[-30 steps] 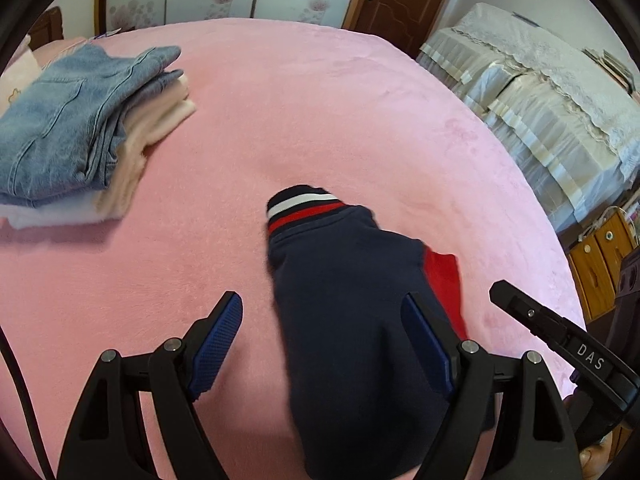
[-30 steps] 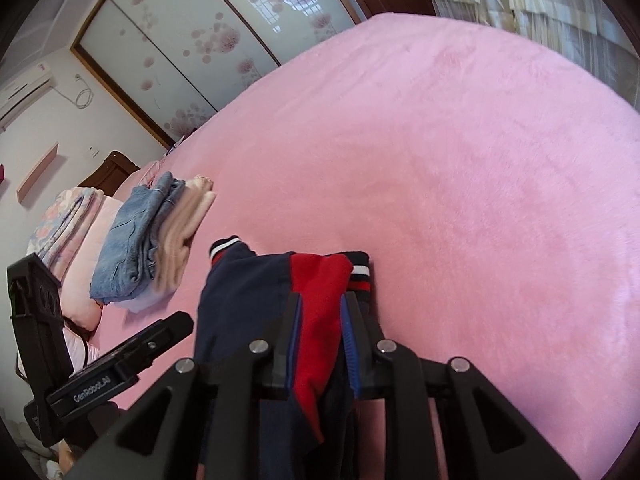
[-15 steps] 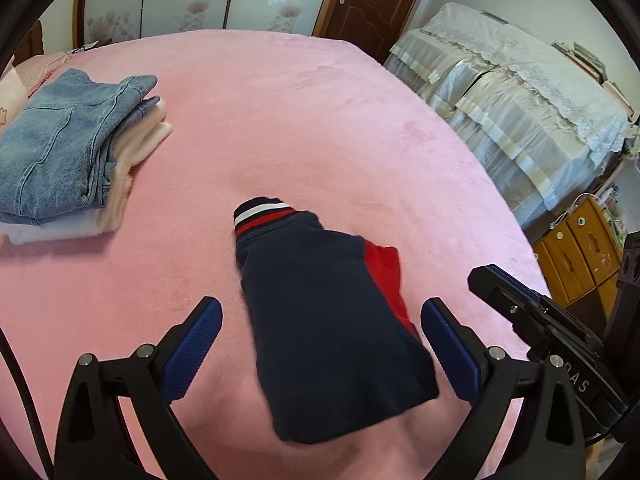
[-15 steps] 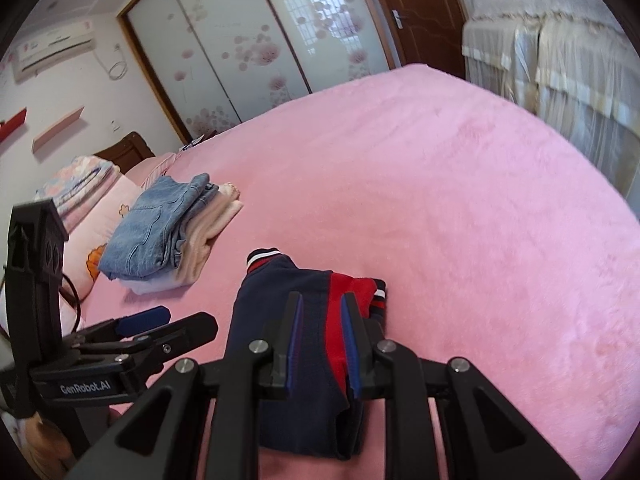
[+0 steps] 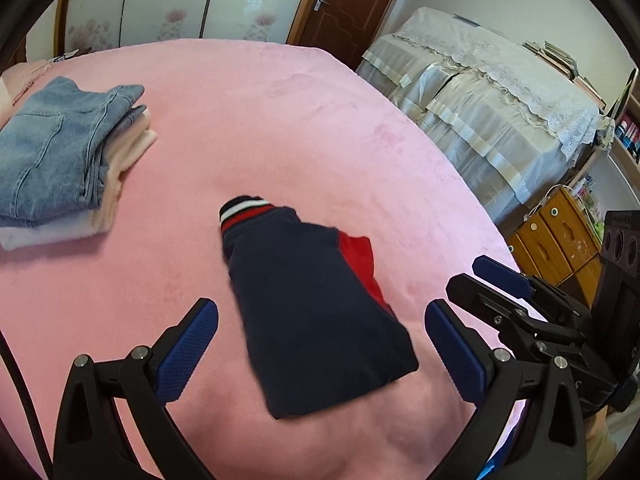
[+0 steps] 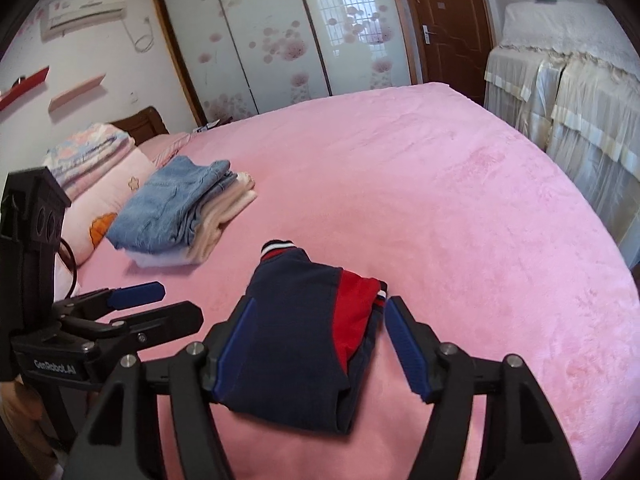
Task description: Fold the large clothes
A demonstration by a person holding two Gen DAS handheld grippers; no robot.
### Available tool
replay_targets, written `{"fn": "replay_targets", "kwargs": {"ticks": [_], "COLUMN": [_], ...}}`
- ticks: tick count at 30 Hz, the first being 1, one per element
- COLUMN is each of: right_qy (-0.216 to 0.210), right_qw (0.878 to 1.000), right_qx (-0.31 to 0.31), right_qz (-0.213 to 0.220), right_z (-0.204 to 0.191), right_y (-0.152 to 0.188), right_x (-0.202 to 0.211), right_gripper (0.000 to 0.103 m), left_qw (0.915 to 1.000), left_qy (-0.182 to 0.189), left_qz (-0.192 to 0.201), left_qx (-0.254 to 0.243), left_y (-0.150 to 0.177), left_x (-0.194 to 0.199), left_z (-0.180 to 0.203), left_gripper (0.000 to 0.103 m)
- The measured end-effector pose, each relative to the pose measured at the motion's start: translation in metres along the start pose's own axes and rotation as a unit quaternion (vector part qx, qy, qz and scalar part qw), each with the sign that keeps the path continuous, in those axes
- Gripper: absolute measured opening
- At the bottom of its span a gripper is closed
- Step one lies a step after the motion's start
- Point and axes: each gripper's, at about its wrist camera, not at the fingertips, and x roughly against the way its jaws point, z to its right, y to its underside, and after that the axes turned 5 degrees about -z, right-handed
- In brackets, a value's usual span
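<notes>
The folded navy-blue garment with a red panel and a red-and-white striped ribbed cuff (image 5: 316,312) now lies flat and free on the pink plush bed cover (image 5: 280,120), near the front edge of the bed, with nothing pressing on it. A second ago the right gripper (image 6: 320,340) was pinched on the red panel of this garment; its jaws have just been opening, and they now stand apart on either side of the bundle, above it, with no pad on the cloth. The left gripper (image 5: 320,352) has likewise just been opening and is now spread to its widest, its blue ribbed pads (image 5: 188,352) clear of the fabric. Both views show more of the bed than before and the garment sits smaller in each, which indicates that both grippers have lifted away from it. The garment keeps its compact rectangular shape after release, so the fold on this item appears complete. A stack of folded clothes, light-blue denim on top of pale peach and white layers (image 5: 64,152), rests well apart at the far left of the bed. The likely remaining step is transfer of the navy bundle to that stack.
</notes>
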Motion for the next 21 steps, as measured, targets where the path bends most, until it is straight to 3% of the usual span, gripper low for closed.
{"fn": "replay_targets", "kwargs": {"ticks": [6, 11, 15, 21], "right_qy": [-0.011, -0.057, -0.107, -0.164], "right_qw": [0.999, 0.992, 0.979, 0.954], "right_qx": [-0.033, -0.072, -0.117, -0.189], "right_qz": [-0.041, -0.089, -0.125, -0.167], "right_z": [0.016, 0.033, 0.048, 0.07], "right_y": [0.012, 0.024, 0.035, 0.043], "right_x": [-0.015, -0.04, -0.065, -0.1], "right_gripper": [0.067, 0.067, 0.066, 0.066], "left_qw": [0.9991, 0.9964, 0.9888, 0.9801], "left_qy": [0.018, 0.035, 0.075, 0.104], "left_qz": [-0.034, -0.071, -0.115, -0.142], "left_qx": [0.016, 0.032, 0.058, 0.091], "left_y": [0.009, 0.014, 0.019, 0.026], "left_x": [-0.02, -0.049, -0.077, -0.108], "left_z": [-0.014, -0.029, -0.042, -0.057], "left_gripper": [0.102, 0.102, 0.102, 0.102]}}
